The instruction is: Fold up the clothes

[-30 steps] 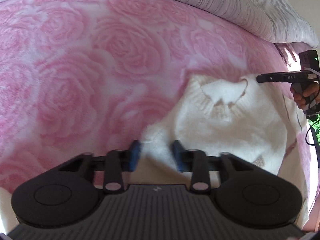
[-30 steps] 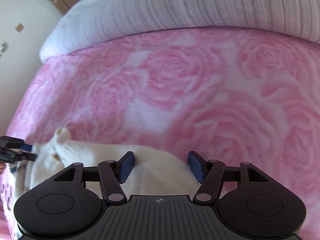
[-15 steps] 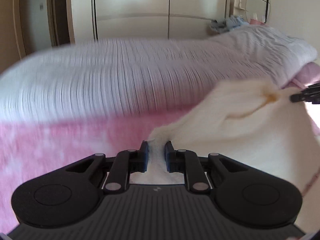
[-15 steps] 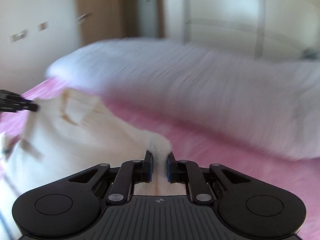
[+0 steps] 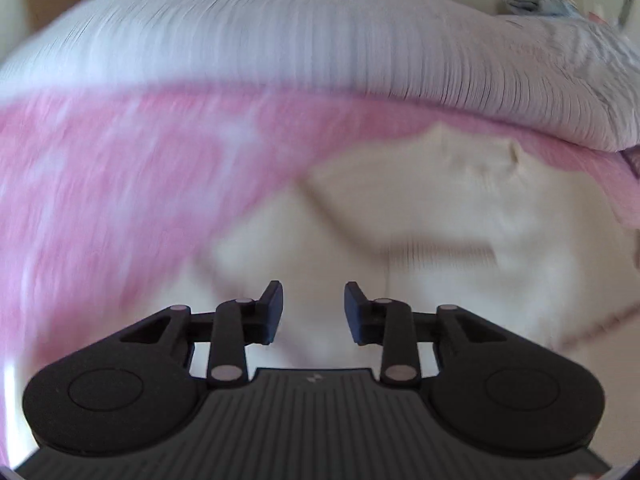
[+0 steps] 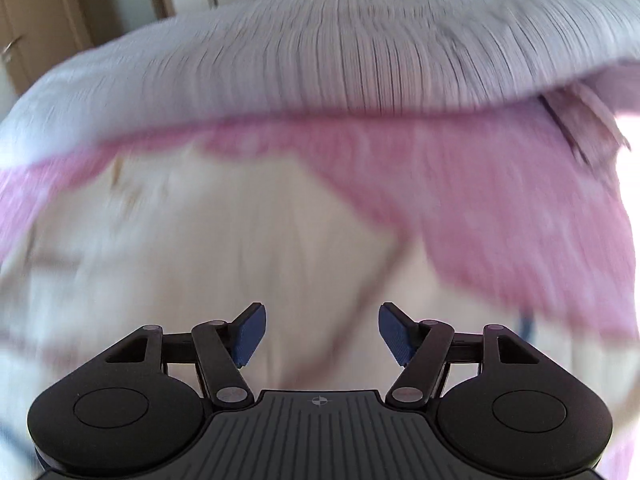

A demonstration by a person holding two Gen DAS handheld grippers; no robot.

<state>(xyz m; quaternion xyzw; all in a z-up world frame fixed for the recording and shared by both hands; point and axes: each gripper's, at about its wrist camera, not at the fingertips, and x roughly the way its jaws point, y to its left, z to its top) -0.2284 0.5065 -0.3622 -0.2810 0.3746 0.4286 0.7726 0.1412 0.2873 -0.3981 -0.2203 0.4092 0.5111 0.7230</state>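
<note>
A cream knitted sweater point(image 5: 460, 216) lies spread on the pink rose-patterned blanket point(image 5: 120, 184); both views are blurred by motion. My left gripper point(image 5: 314, 306) hovers over the sweater's near part, its jaws opening, with nothing pressed between the dark blue pads. In the right wrist view the same sweater point(image 6: 200, 232) fills the lower left. My right gripper point(image 6: 320, 334) hangs above it, jaws opening wide, and no cloth is caught between its pads. Neither gripper shows in the other's view.
A white striped duvet point(image 5: 320, 32) is bunched along the far side of the bed, also the duvet point(image 6: 340, 52) in the right wrist view. Wardrobe doors and a wooden door point(image 6: 24, 28) stand behind it.
Half a second ago both grippers were shut on lifted edges of the sweater. Now both have let go and opened, and the sweater lies flat on the blanket, further toward the duvet.
</note>
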